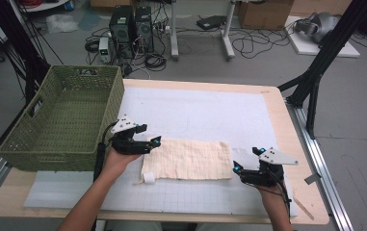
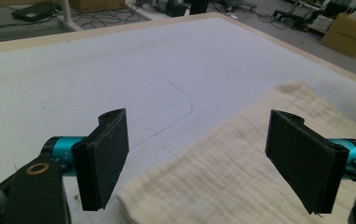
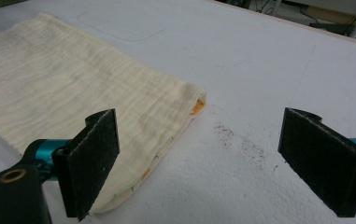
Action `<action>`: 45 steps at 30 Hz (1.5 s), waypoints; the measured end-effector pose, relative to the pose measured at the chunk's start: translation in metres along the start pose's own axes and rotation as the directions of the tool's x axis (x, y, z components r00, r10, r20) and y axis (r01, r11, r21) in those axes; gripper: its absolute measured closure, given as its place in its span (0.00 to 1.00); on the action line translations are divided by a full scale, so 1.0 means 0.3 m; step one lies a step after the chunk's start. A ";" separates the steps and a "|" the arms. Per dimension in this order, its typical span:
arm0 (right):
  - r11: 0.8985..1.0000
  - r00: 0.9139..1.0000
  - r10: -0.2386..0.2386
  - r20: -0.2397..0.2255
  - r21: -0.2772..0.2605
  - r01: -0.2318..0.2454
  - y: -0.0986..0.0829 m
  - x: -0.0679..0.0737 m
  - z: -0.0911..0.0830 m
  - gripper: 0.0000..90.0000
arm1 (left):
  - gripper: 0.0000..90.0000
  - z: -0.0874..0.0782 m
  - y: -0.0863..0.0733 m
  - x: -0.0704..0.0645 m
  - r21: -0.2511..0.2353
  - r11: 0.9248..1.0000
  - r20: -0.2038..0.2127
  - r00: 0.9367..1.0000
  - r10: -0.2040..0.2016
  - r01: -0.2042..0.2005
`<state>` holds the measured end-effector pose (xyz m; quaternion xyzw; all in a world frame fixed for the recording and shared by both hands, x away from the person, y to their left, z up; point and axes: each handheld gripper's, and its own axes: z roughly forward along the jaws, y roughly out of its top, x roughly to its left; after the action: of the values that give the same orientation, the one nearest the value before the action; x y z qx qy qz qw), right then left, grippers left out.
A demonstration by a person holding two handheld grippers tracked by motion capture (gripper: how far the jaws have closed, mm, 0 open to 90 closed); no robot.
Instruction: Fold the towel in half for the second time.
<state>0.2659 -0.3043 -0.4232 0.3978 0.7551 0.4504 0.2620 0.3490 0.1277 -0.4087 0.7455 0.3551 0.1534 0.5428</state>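
A cream folded cloth [image 1: 188, 160] lies flat on the white mat [image 1: 200, 115], long side left to right, with a small white tag at its near left corner. My left gripper [image 1: 153, 142] is open at the cloth's far left corner; in the left gripper view the cloth [image 2: 241, 172] lies between and below the spread jaws [image 2: 203, 163]. My right gripper [image 1: 237, 168] is open just off the cloth's near right corner. The right gripper view has the cloth's folded corner [image 3: 119, 121] past the left jaw, with an orange edge peeking out, and my right gripper [image 3: 213, 163] over bare mat.
A green woven basket [image 1: 36, 139] stands at the table's left edge, close behind my left gripper. The wooden table rim [image 1: 287, 115] borders the mat. Black frame legs, computers and cables are on the floor beyond.
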 end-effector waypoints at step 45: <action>0.999 1.000 0.010 -0.020 0.035 -0.010 -0.001 -0.012 0.045 0.13 | 0.93 0.103 -0.082 0.073 0.263 0.964 -0.027 0.999 0.034 -0.025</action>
<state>0.2778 -0.3010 -0.4296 0.4015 0.7634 0.4425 0.2452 0.3744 0.1253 -0.4458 0.8135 0.3697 0.1248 0.4312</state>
